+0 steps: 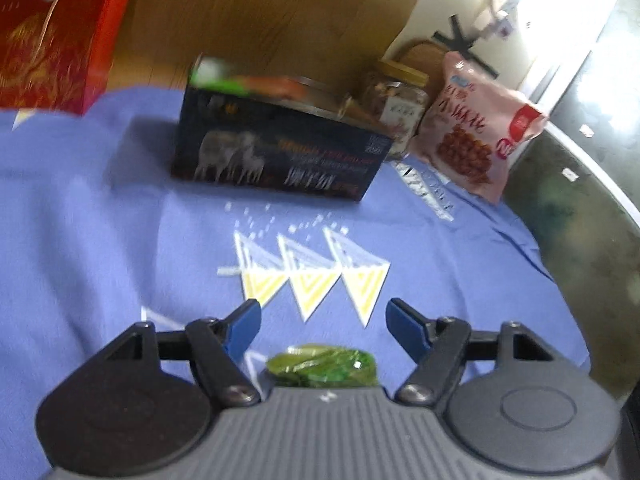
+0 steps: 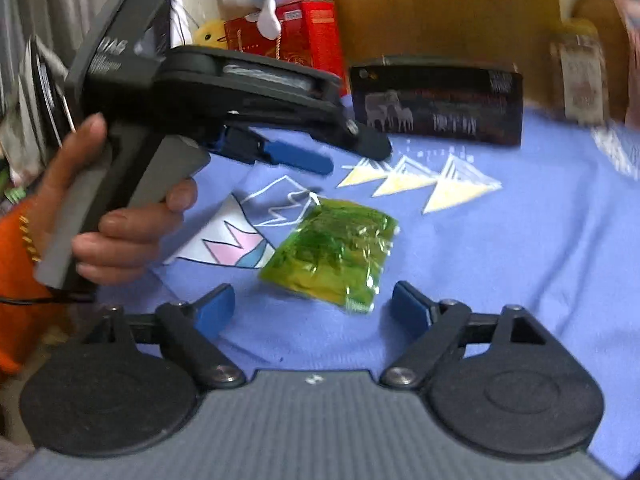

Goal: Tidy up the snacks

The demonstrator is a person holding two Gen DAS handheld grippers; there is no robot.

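Fingers of left gripper (image 1: 322, 320) spread apart over blue cloth (image 1: 100, 220), nothing between the pads; green packet (image 1: 322, 366) lying flat just under its body, untouched. Fingers of right gripper (image 2: 314, 308) splayed wide, gripping nothing, same packet flat just ahead. Toward the cloth's far edge, left to right: red box (image 1: 52, 36), dark box (image 1: 276, 148), glass jar (image 1: 394, 100), pink snack bag (image 1: 476, 128).

free: mid cloth (image 1: 120, 220) | blocked: far edge, dark box (image 1: 280, 148), jar (image 1: 396, 100)
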